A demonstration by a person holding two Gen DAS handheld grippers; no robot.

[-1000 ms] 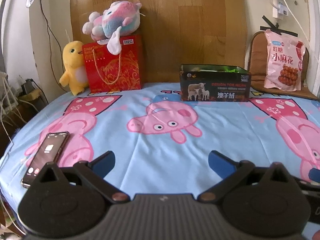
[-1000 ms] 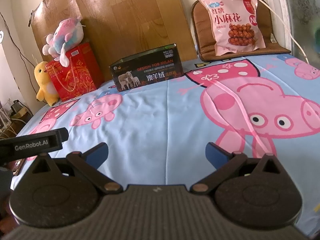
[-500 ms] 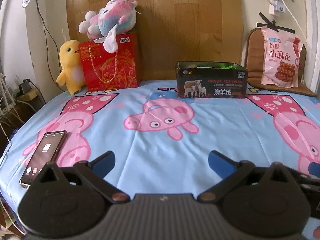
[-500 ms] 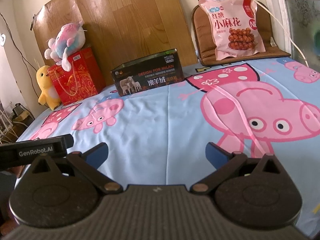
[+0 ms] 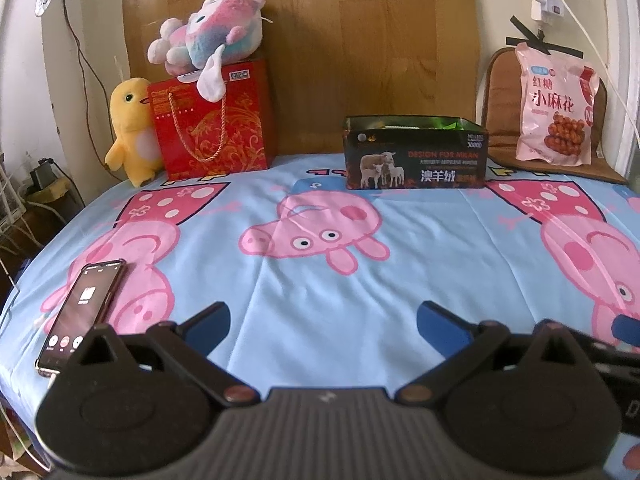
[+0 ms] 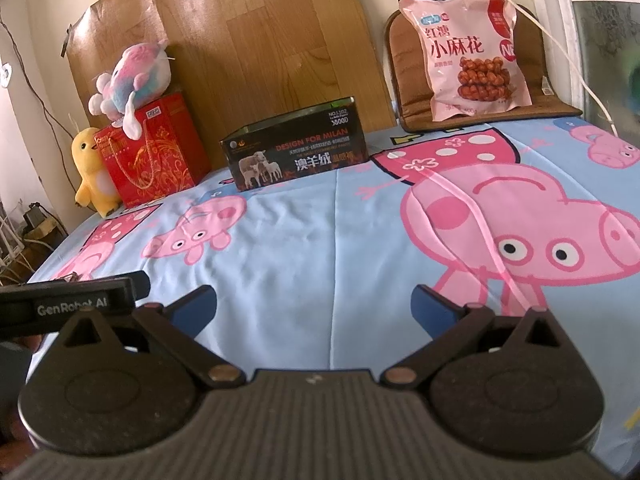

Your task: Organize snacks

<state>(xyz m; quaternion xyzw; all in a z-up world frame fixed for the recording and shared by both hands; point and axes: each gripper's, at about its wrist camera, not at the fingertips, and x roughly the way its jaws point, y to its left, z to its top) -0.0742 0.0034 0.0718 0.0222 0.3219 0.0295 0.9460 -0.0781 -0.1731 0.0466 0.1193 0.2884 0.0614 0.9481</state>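
A pink snack bag (image 5: 556, 110) (image 6: 472, 54) leans upright against a brown cushion at the far right of the bed. A dark open box (image 5: 416, 154) (image 6: 298, 154) with sheep printed on its side stands at the far middle, green wrappers showing inside it. My left gripper (image 5: 323, 322) is open and low over the near edge of the cartoon-pig sheet (image 5: 320, 272), holding nothing. My right gripper (image 6: 314, 304) is also open and empty, to the right of the left one. Both are far from the bag and the box.
A red gift bag (image 5: 210, 122) with a pastel plush (image 5: 208, 34) on top and a yellow duck plush (image 5: 130, 130) stand at the far left. A phone (image 5: 82, 314) lies on the sheet at near left. Cables hang down the right wall (image 5: 600, 48).
Both cameras have pulled back and risen slightly, so the box and the snack bag look a little smaller and further off. Both grippers stay open.
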